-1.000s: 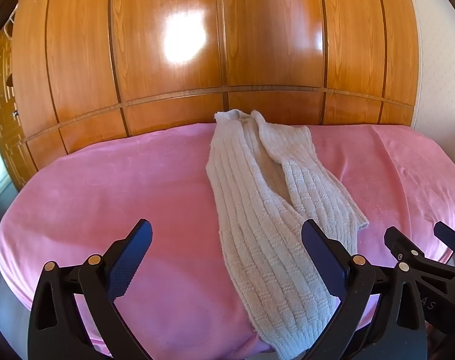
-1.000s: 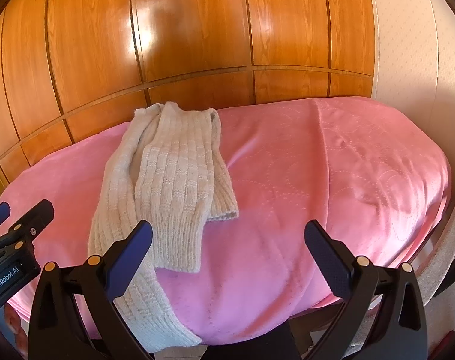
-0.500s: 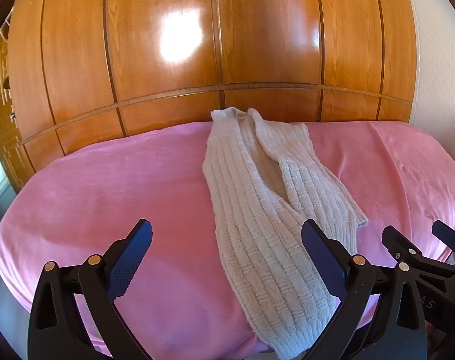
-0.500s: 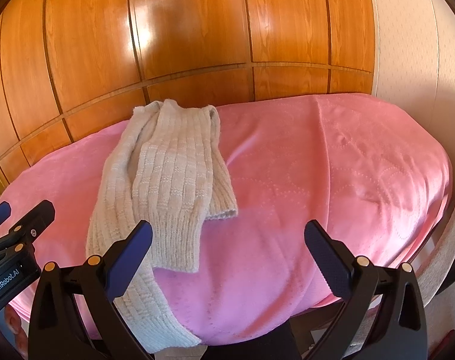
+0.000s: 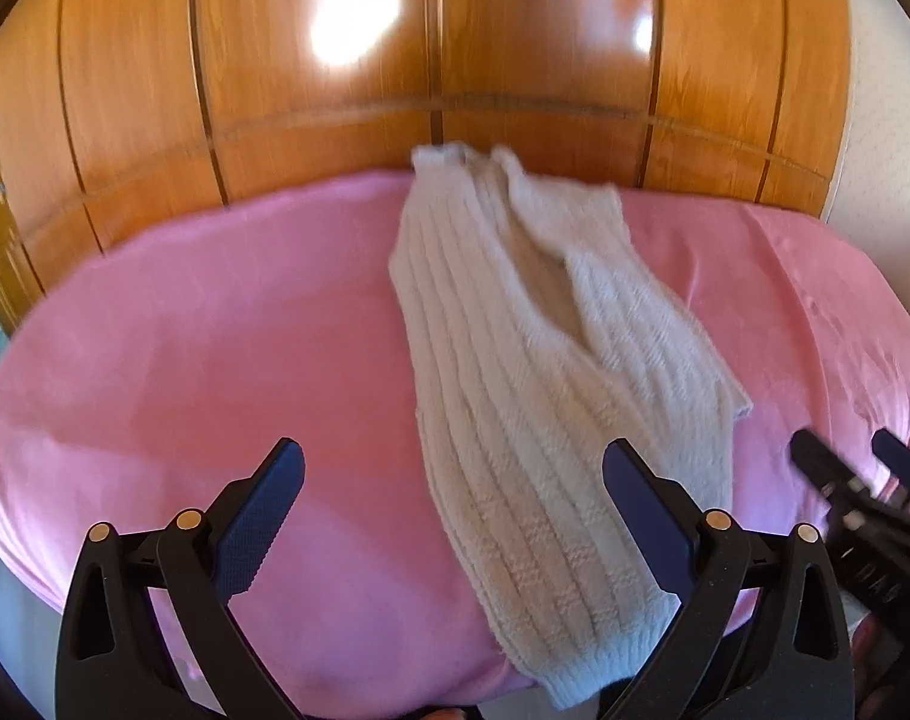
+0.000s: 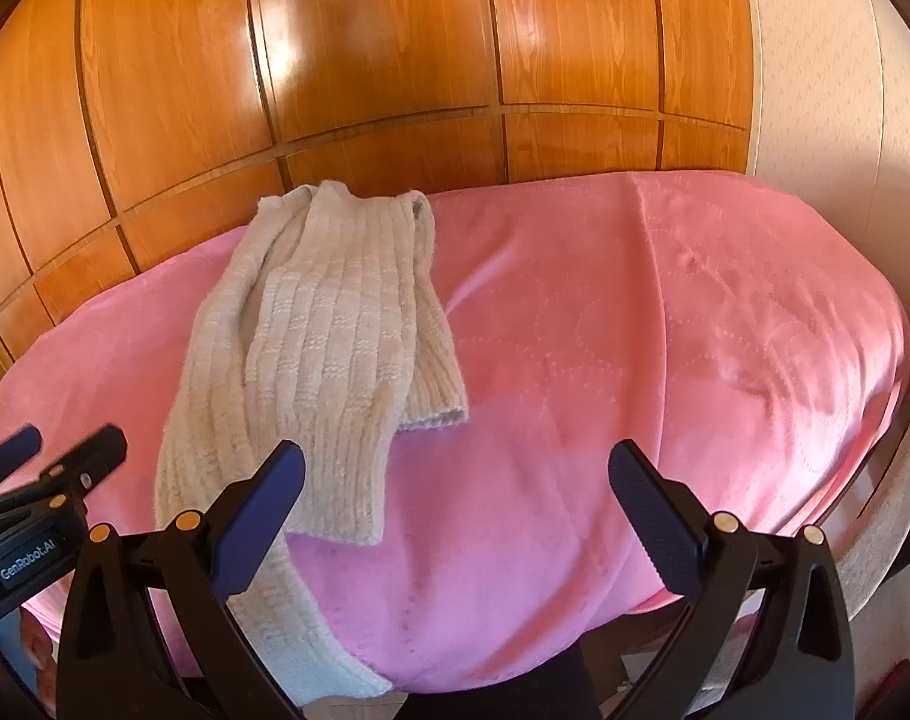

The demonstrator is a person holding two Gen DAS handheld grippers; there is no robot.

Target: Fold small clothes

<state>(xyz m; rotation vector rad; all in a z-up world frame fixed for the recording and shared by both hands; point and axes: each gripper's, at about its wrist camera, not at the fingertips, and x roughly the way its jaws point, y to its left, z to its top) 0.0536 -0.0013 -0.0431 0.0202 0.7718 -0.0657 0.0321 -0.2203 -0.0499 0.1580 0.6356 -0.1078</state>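
A cream ribbed knit garment (image 5: pixel 532 360) lies lengthwise on the pink blanket (image 5: pixel 215 330), one sleeve folded over its body; its near end hangs over the front edge. It also shows in the right wrist view (image 6: pixel 317 348). My left gripper (image 5: pixel 455 480) is open and empty, held above the near part of the garment. My right gripper (image 6: pixel 455 480) is open and empty, above the blanket just right of the garment. Each gripper shows in the other's view, the right one (image 5: pixel 856 480) and the left one (image 6: pixel 53 456).
The pink blanket (image 6: pixel 664 330) covers a rounded table. A glossy wooden panelled wardrobe (image 5: pixel 455 60) stands right behind it. A pale wall (image 6: pixel 826 90) is at the right. The table's right edge shows a light trim (image 6: pixel 886 516).
Both grippers have moved forward and down a little toward the table; the garment looks nearer. The left wrist view is blurred by motion. Both stay open.
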